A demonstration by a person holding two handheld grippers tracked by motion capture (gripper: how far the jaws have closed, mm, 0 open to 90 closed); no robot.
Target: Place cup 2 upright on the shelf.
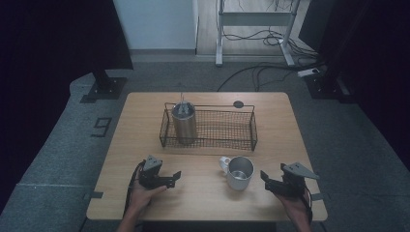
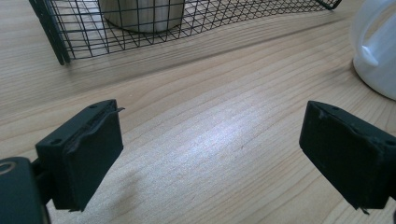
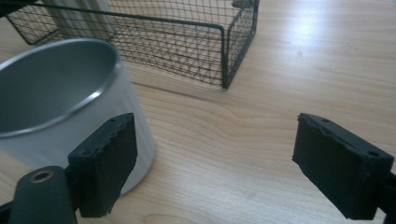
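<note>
A metal mug (image 1: 240, 172) with a white handle stands on the wooden table (image 1: 203, 195), just in front of a black wire basket (image 1: 212, 107). A tall steel canister (image 1: 184, 123) stands upright in the basket's left end. My left gripper (image 1: 167, 180) rests low near the front left, open, with bare wood between its jaws (image 2: 212, 126); the mug's white handle (image 2: 378, 51) lies off to its right. My right gripper (image 1: 270, 182) hovers right of the mug, open (image 3: 217, 135), its left jaw close beside the mug's wall (image 3: 60, 107) with nothing held.
The basket (image 3: 187, 37) lies across the middle of the table, its right part holding nothing. A small dark disc (image 1: 238, 104) sits at the table's far edge. Beyond the table are a desk frame (image 1: 256, 19), floor cables (image 1: 261, 72) and dark stands.
</note>
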